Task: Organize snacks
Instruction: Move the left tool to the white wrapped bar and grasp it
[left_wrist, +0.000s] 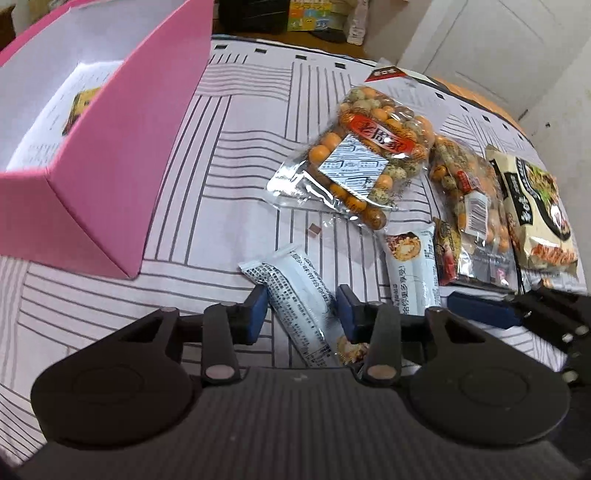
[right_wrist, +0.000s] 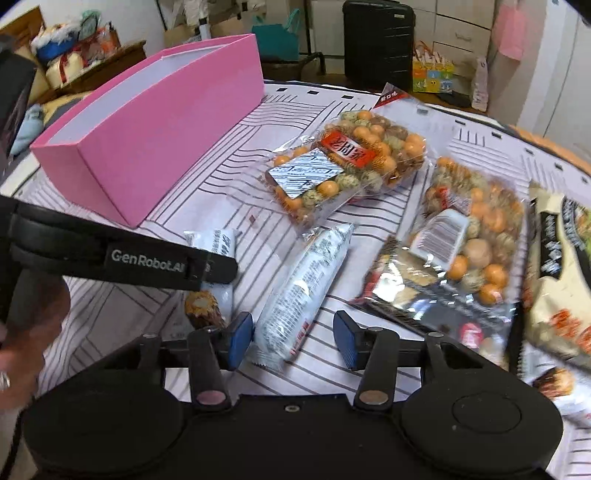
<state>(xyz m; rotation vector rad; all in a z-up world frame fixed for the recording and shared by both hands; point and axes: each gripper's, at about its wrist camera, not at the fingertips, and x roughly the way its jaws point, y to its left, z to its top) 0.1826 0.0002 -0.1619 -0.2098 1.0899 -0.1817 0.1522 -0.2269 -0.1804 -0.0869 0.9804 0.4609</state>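
A pink box stands open at the left, with one snack packet inside; it also shows in the right wrist view. My left gripper is open, its pads on either side of a white bar packet lying on the cloth. My right gripper is open around the end of a second white bar packet. The left gripper's body crosses the right wrist view over the first bar. Two clear bags of coated nuts lie further back.
A striped cloth covers the table. A cream noodle pack lies at the right, a dark packet under the second nut bag. A black suitcase and bags stand beyond the table.
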